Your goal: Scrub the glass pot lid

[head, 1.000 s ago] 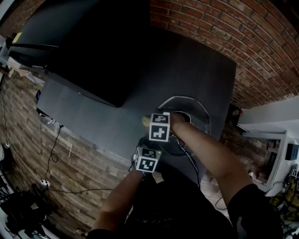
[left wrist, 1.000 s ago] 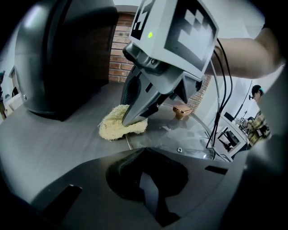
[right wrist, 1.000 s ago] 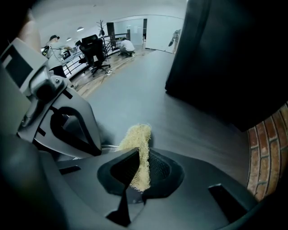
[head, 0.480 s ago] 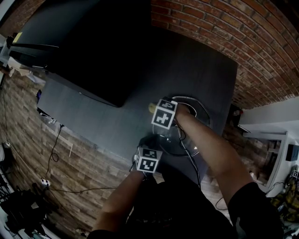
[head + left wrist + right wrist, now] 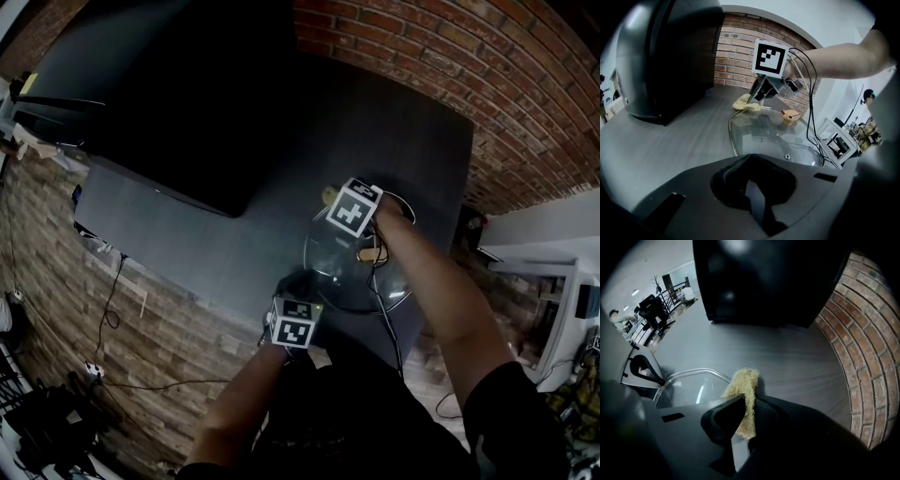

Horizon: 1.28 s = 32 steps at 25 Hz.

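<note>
The glass pot lid [image 5: 349, 274] lies flat on the dark grey table [image 5: 187, 220], its gold knob [image 5: 368, 253] up. My right gripper [image 5: 337, 199] is at the lid's far rim, shut on a yellowish fibrous scrubber [image 5: 329, 194]. In the right gripper view the scrubber [image 5: 743, 380] sticks out between the jaws of the right gripper [image 5: 747, 401], pressed at the lid's rim [image 5: 693, 373]. My left gripper [image 5: 297, 284] sits at the lid's near-left rim, jaws closed on the edge. The left gripper view shows the lid [image 5: 778, 140], knob [image 5: 790, 115], scrubber [image 5: 746, 104] and my left gripper [image 5: 752, 180].
A big black appliance [image 5: 187, 94] fills the table's far left, close to the lid. A brick wall [image 5: 469, 66] runs behind and to the right. The table's right edge [image 5: 464, 187] is near the lid. Cables [image 5: 382, 309] trail from the right gripper.
My right gripper has carried the scrubber across the lid, from its near-left part to the far rim. The left gripper and the lid have stayed put.
</note>
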Each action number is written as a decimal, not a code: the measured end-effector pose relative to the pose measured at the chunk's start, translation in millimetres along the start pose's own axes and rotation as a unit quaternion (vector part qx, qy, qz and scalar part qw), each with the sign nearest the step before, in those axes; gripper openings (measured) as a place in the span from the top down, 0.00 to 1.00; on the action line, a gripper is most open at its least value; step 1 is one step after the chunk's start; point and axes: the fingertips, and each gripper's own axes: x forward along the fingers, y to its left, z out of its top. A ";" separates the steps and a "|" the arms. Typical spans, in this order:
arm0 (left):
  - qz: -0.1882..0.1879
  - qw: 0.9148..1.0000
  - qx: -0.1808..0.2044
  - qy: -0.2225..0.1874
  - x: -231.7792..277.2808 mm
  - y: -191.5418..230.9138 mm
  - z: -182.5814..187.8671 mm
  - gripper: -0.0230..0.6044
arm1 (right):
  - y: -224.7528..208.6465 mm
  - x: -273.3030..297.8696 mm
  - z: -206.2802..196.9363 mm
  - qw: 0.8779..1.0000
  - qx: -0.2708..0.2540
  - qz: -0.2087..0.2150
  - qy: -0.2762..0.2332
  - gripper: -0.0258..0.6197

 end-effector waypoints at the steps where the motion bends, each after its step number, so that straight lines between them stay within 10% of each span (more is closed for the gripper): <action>1: 0.000 1.000 0.000 0.001 0.3 0.1 -0.7 0.91 | -4.1 -0.3 -4.4 1.000 0.010 0.001 -0.001 0.88; 32: -0.003 1.000 -0.014 0.020 -3.6 3.9 1.5 0.91 | -42.7 -37.9 -172.1 0.971 0.239 -0.014 -0.005 0.88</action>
